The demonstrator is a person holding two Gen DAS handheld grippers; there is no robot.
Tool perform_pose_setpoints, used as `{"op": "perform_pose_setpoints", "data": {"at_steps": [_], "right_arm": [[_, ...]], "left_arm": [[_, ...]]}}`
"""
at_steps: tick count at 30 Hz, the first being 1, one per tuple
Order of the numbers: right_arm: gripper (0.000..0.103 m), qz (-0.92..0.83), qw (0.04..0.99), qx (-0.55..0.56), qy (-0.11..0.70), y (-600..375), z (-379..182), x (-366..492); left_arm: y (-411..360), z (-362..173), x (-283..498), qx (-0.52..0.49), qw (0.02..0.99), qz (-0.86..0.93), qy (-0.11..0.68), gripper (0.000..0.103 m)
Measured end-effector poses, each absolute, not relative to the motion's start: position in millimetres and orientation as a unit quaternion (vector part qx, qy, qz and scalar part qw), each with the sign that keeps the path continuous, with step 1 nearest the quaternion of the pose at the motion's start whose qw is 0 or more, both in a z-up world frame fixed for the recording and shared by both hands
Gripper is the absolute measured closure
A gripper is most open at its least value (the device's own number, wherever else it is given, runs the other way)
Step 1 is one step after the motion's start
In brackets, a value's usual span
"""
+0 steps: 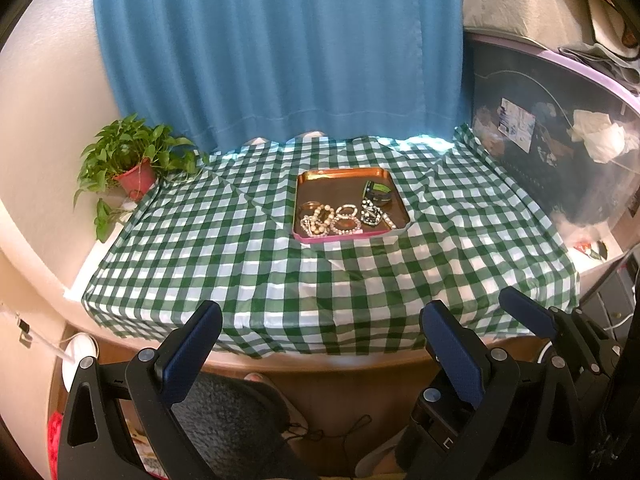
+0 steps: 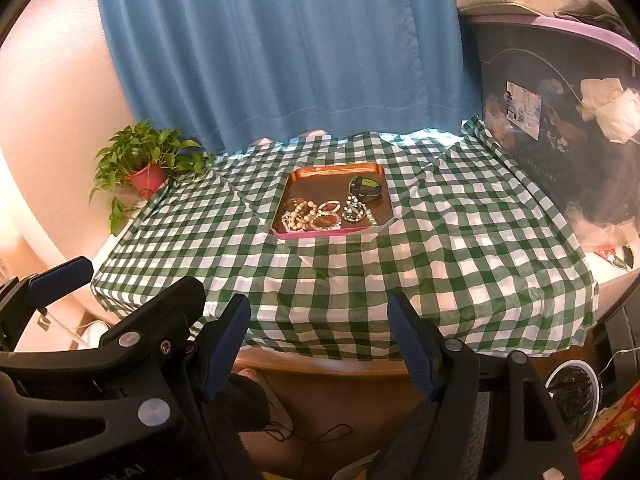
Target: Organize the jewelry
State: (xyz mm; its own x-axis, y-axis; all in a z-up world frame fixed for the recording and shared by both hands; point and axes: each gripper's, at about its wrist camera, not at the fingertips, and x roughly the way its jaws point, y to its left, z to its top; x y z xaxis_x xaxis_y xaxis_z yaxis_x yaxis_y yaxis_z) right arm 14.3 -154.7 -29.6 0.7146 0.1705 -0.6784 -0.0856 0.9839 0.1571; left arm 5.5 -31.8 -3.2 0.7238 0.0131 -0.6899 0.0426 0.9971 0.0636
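The jewelry (image 1: 340, 218) lies heaped in the near half of a copper-coloured tray (image 1: 340, 173), well ahead of both pairs of fingers and a little toward the right-hand finger of the left gripper (image 1: 324, 344). From here I make out bead bracelets (image 2: 304, 216) bunched at the tray's left, some glittering stone-set bands (image 2: 330, 216) in the middle, a dark tangle of chain (image 2: 354, 210) to the right, and behind that a dark watch-like piece with a green face (image 2: 366, 189). I'd judge it all light, loose and slippery: strands that droop, snag on one another and come up in a clump if pinched carelessly. The stiffer round bracelets look the easiest to take, across one side of the ring; the tangle wants a pinch on a single outlying loop.

Both grippers hang short of the table's near edge, fingers spread wide, gripping nothing; the right gripper (image 2: 320, 344) sits just beside the left.

The tray rests on a green-and-white checked cloth (image 1: 280, 280). A potted plant (image 1: 134, 164) stands far off to the left, a blue curtain (image 1: 280, 48) behind. The label on the clear storage bin (image 2: 524, 110) at right is too small to read; I see no other writing.
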Motion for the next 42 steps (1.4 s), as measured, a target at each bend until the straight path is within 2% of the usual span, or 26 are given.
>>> {"op": "perform_pose_setpoints", "data": {"at_steps": [42], "right_arm": [[0.034,0.069,0.922,0.06,0.376,-153.9,-31.3,12.9]], "left_arm": [[-24.7,-2.3,4.5,0.039,0.925,-0.01,0.378,0.003]]}}
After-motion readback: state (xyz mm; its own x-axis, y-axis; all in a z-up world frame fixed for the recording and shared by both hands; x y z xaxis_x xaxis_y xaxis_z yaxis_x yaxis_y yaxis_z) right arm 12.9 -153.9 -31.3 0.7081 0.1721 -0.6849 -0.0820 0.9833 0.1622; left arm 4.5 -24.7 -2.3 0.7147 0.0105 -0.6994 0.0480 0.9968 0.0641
